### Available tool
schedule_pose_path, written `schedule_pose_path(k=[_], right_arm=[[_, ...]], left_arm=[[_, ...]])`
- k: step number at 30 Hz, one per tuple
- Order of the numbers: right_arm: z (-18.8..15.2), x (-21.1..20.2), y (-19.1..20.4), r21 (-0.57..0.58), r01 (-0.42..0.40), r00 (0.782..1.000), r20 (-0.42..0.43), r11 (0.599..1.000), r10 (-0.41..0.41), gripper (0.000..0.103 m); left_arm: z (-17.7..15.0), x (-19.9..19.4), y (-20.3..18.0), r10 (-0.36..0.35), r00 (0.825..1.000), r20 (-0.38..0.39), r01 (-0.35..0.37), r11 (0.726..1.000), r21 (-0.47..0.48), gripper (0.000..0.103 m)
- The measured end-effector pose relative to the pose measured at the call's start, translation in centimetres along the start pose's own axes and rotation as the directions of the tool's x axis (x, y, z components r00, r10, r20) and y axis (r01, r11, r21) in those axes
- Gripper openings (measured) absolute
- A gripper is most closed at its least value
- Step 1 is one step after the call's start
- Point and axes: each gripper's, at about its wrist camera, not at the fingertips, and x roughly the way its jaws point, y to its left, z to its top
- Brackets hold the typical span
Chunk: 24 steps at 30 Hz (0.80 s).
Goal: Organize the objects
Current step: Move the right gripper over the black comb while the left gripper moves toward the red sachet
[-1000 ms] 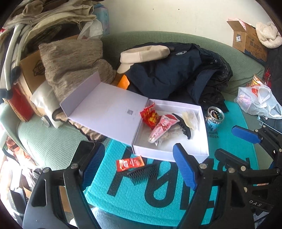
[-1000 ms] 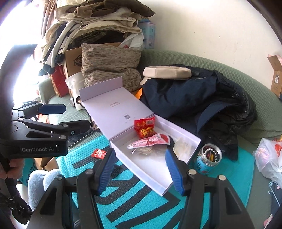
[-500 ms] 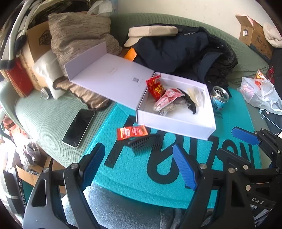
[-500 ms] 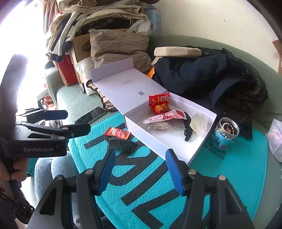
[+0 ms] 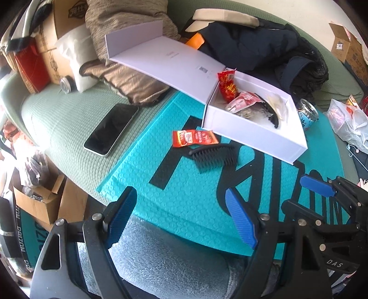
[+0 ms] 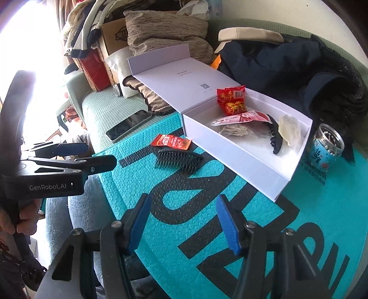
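1. We count one white box point(image 6: 241, 147), lid open, right of centre.
2. One black comb point(image 6: 178, 158) and one red sachet point(image 6: 171, 141) lie centre frame, on the teal mat point(image 6: 207, 230).
3. Left hand-held gripper point(image 5: 181, 218) and right hand-held gripper point(image 6: 182, 220): both released, empty.

— what's the room like?
— green sofa point(image 6: 103, 108), plain pale wall point(image 6: 287, 16) behind it.
— light?
— hard daylight pouring in at the left point(image 6: 27, 46), clothes heaped point(image 6: 87, 27) on the sofa's end.
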Motion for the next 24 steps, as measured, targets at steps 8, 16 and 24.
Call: schedule_pose_path(k=[8,16,24], right_arm=[[0.5,3.3,1.0,-0.012,-0.042,0.998,-0.038,0.999,0.042,0.065],[1.7,6.7,1.4,-0.01,-0.054,0.995,-0.083,0.998,0.053,0.078],[3.7,10.1,1.7,0.013,-0.018,0.997,-0.072,1.0,0.019,0.092]], left_arm=[[-0.1,2.2,2.0,0.007,0.999,-0.032,-0.008,0.999,-0.035,0.079],[0.7,4.1,3.8,0.031,0.999,-0.044,-0.033,0.999,-0.037,0.079],[1.7,5.1,5.2,0.062,0.997,-0.043,-0.064,0.998,-0.028,0.079]])
